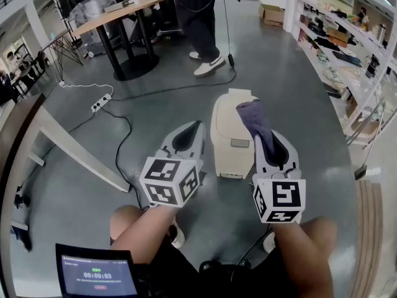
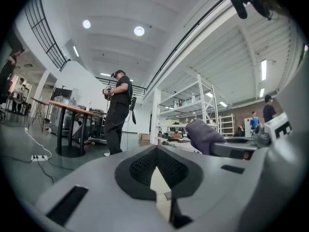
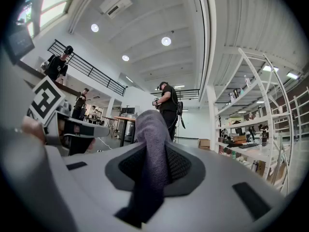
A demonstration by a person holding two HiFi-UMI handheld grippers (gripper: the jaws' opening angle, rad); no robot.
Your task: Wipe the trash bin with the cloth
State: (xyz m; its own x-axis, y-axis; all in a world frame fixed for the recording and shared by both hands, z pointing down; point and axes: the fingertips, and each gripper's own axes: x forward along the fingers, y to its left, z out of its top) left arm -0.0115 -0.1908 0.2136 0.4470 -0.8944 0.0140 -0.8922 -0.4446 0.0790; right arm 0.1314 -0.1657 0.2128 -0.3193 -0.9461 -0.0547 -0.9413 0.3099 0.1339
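A cream trash bin [image 1: 228, 143] stands on the grey floor just ahead of both grippers, its lid closed. My right gripper [image 1: 263, 131] is shut on a purple-grey cloth [image 1: 253, 118], which sticks out past the jaw tips over the bin's right top edge. The right gripper view shows the cloth [image 3: 153, 144] pinched between the dark pads and rising above them. My left gripper [image 1: 195, 127] hovers left of the bin with its jaws closed tip to tip and nothing held. Through a slit below the pads [image 2: 140, 166] a bit of the bin [image 2: 159, 180] shows.
A person [image 1: 201, 17] stands beyond the bin, near a round table [image 1: 121, 14]. A power strip [image 1: 101, 103] and cables lie on the floor to the left. A white table frame [image 1: 80, 151] runs along the left. Shelving [image 1: 347, 48] lines the right side.
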